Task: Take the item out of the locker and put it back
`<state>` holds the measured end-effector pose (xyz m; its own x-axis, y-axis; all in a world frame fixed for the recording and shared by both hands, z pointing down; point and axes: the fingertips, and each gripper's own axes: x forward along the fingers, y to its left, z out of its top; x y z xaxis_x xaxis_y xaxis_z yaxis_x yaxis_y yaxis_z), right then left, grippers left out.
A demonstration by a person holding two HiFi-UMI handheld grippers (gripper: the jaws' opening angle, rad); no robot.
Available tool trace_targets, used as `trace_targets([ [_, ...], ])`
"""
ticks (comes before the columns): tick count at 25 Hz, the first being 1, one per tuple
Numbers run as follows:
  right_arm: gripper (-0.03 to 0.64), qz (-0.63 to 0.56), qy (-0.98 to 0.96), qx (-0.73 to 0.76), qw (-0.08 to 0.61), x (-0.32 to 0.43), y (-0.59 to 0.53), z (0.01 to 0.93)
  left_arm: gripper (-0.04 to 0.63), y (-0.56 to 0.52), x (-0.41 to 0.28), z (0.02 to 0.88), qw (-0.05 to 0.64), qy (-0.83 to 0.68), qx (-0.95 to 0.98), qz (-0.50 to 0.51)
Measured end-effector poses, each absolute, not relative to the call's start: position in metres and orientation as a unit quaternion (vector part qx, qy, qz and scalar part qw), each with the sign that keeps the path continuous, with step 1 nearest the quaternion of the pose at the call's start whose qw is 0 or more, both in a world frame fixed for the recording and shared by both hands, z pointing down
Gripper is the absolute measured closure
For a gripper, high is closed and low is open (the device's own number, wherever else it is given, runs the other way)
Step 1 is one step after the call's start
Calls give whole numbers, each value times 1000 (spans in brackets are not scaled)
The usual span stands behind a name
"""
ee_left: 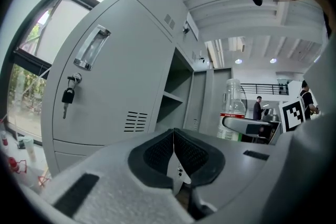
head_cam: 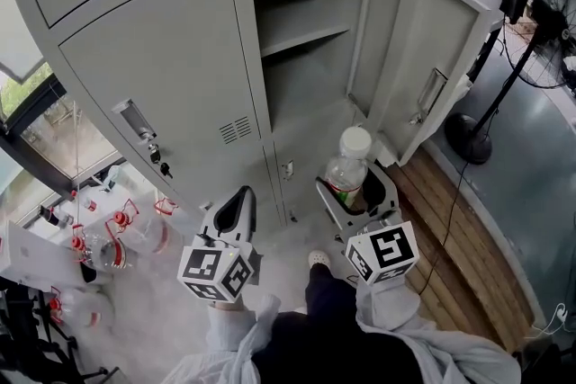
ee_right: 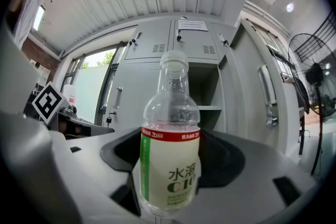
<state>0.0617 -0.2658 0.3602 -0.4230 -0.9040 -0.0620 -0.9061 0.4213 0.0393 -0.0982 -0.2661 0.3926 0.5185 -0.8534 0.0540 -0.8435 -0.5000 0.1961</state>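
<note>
We see the right gripper (head_cam: 357, 191) clamped on a clear plastic bottle with a white cap and a green-and-white label under a red band (head_cam: 349, 165). Its jaws stand wide, one pad on each side of the bottle's lower body. The bottle is upright and out of the locker, held in front of the open compartment (head_cam: 306, 58) of the grey metal locker (head_cam: 162, 58), low and near the floor. That compartment has one grey shelf (head_cam: 301, 39) across it, bare as far as we can see. Its grey door (head_cam: 432, 67) is swung open to the right.

The left gripper (head_cam: 239, 202) is clenched on nothing, its dark ribbed pads meeting. It sits to the left of the bottle and apart from it, in front of the closed locker door. A small black padlock with a key (ee_left: 67, 97) hangs under that door's handle. A black standing fan (head_cam: 549, 22) is off to the right, well apart from the locker.
</note>
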Motion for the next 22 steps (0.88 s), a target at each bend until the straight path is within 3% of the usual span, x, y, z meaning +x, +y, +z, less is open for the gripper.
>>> trace_targets([
  [11,305,12,851,-525,27,61,-285,368,586,-270,-92,398,100,-497,862,-18],
  [22,305,37,864,-503,-4,56,-387,361,586,-307,-95,397,102,-522,846,-24],
])
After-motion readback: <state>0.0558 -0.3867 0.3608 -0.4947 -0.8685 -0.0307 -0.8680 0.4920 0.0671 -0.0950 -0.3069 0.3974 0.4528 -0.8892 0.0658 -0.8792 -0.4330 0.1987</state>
